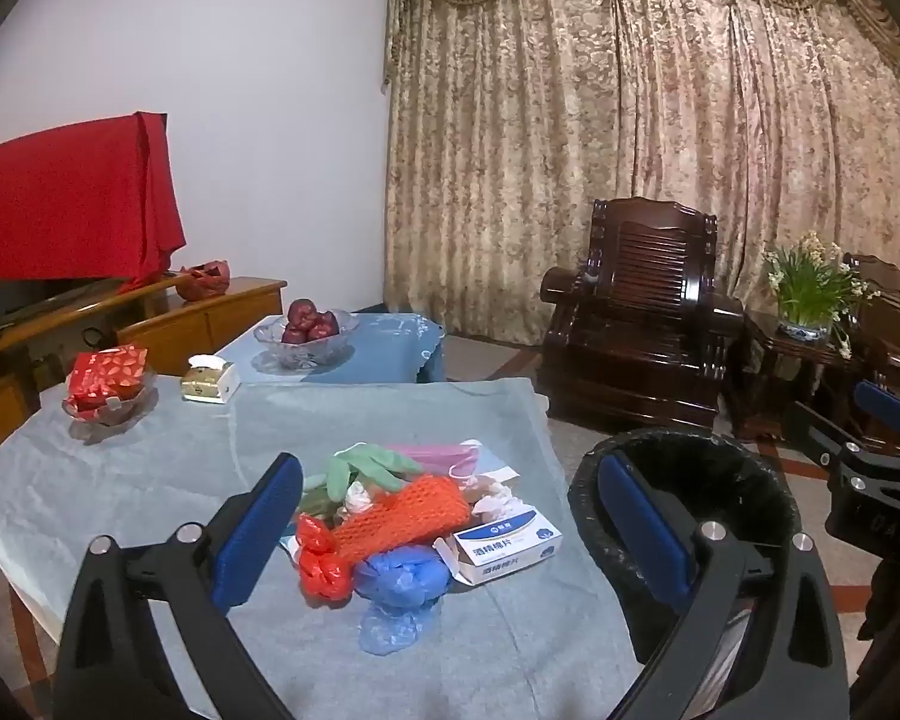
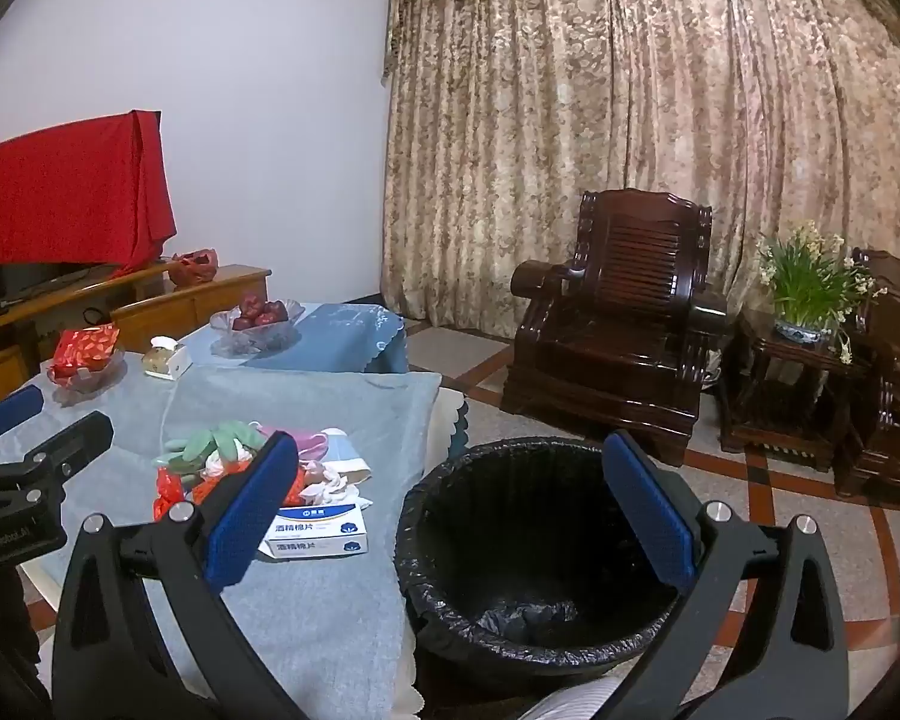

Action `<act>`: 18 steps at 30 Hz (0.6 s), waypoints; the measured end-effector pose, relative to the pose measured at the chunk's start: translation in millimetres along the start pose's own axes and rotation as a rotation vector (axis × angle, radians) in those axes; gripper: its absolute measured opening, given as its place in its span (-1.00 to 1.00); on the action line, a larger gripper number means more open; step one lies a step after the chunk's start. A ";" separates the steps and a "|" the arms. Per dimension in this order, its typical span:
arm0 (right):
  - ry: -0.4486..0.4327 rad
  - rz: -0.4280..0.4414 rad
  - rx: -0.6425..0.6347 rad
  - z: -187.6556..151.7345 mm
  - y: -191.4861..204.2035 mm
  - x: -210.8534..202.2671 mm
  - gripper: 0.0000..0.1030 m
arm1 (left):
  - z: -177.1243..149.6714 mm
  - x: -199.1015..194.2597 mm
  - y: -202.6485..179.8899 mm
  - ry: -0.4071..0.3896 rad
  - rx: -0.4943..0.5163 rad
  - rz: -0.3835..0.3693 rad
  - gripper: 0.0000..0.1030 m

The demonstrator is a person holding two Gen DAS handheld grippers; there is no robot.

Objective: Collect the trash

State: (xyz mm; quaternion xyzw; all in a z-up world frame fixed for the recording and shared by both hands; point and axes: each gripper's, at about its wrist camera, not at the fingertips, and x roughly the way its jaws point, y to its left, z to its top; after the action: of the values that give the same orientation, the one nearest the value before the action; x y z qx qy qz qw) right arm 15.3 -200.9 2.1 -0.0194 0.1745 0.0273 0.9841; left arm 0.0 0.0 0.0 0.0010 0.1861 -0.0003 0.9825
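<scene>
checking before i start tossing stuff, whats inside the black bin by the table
The bin holds only its black liner bag, crumpled at the bottom; no trash shows in it. Its near inner wall is hidden below the rim and behind the right gripper.

A glass bowl of apples [image 1: 306, 324] sits near a tissue box [image 1: 210, 381].

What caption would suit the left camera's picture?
Open left gripper hovers above a trash pile on the table, beside a lined bin.
</scene>
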 end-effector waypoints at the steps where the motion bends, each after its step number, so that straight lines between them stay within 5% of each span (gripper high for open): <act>1: 0.000 0.000 0.000 -0.3 -0.1 0.1 0.91 | -0.1 -0.1 -0.4 -0.002 0.004 0.003 0.88; 18: 0.001 0.001 0.002 -3.6 -3.2 1.1 0.91 | -0.1 0.1 -0.1 0.002 0.003 0.003 0.88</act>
State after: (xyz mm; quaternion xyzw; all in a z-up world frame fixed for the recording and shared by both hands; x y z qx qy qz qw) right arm 15.2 -204.2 -1.5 -0.0185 0.1752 0.0275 0.9840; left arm 0.0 -0.1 0.0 0.0028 0.1871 0.0009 0.9823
